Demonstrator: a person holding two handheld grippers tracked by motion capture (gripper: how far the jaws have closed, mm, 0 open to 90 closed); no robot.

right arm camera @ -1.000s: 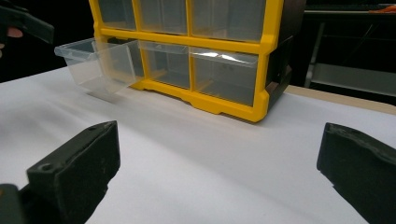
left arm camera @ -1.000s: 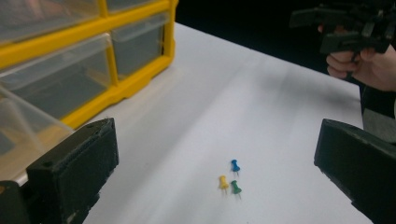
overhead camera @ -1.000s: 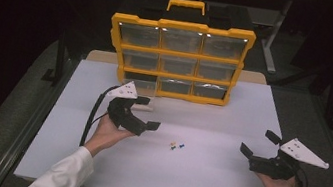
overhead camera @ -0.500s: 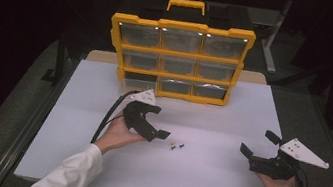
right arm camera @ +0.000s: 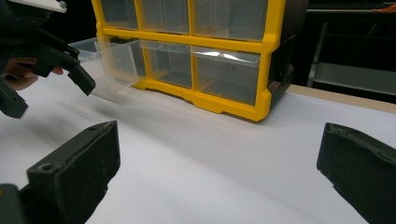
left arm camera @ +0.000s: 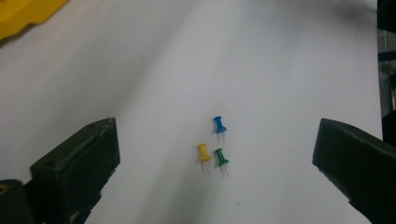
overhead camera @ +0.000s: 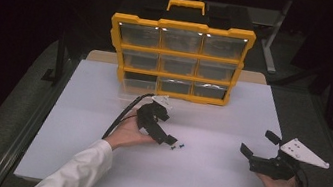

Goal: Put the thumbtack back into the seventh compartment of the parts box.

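The work looks barely begun: the left gripper (overhead camera: 171,141) hangs just above three pins lying loose on the white table (overhead camera: 211,181), jaws spread wide on either side of them and gripping nothing. None of the pins is lifted yet. In the left gripper view they lie close together between the jaws: a blue pin (left arm camera: 219,126) farthest out, a yellow pin (left arm camera: 203,152) and a green pin (left arm camera: 221,158) side by side nearer the camera. They sit near the table's middle, well in front of the yellow organiser (overhead camera: 178,57).

The bottom-left drawer (right arm camera: 105,58) of the organiser is pulled out and, by my guess, waits for the pins; whether anything lies in it I cannot tell. So picking up, carrying and dropping all three remains, likely one at a time.

The right gripper (overhead camera: 259,144) rests apart at the table's right, jaws open and empty.

Count: three pins, one of each colour; two grippers; one organiser with nine drawers, one of them open
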